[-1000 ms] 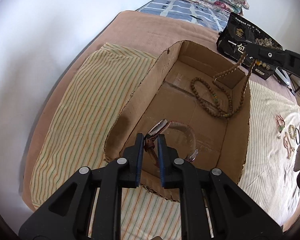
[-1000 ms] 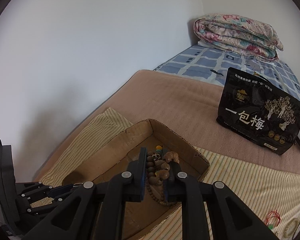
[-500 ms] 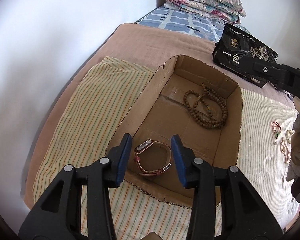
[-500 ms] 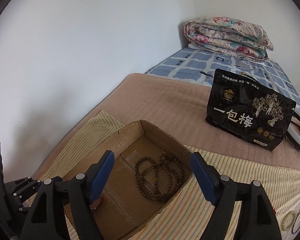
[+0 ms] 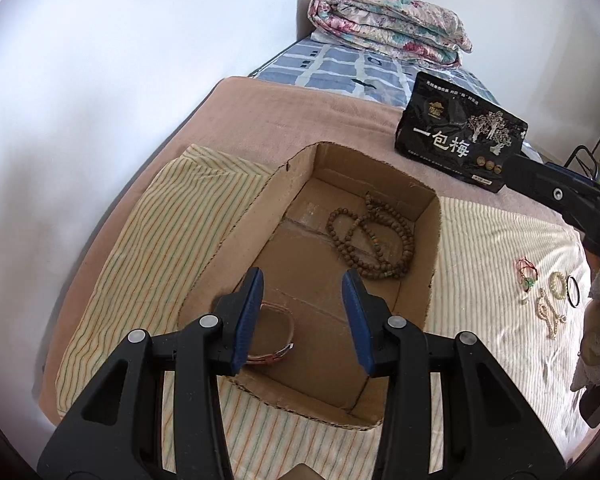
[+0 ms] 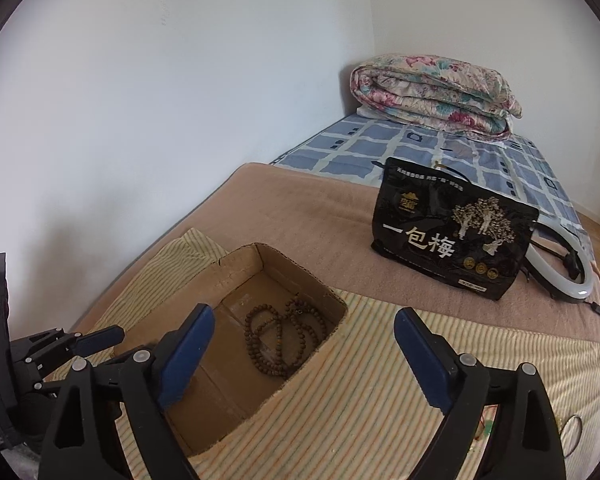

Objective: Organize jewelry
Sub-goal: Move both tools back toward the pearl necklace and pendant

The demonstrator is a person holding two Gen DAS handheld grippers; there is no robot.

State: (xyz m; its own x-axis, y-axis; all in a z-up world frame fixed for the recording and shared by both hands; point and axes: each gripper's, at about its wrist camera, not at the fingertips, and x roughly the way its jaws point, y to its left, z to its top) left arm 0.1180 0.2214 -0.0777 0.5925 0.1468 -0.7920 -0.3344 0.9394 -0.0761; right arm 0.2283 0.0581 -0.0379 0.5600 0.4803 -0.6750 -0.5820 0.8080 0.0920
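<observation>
On the bed [image 5: 300,112], a cardboard box [image 5: 236,232] holds a bead necklace [image 5: 374,236] and watch [image 5: 276,336]. The left hand-held gripper [image 5: 303,320] hangs part-open, empty; the right hand-held gripper [image 6: 304,356] is opening wide, empty.

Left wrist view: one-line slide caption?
Open left gripper above brown cardboard box holding wooden bead necklace and pink-strapped watch.

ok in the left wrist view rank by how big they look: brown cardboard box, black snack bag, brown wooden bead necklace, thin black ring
1. brown cardboard box
2. black snack bag, farther off, so likely understated
3. brown wooden bead necklace
4. thin black ring
</observation>
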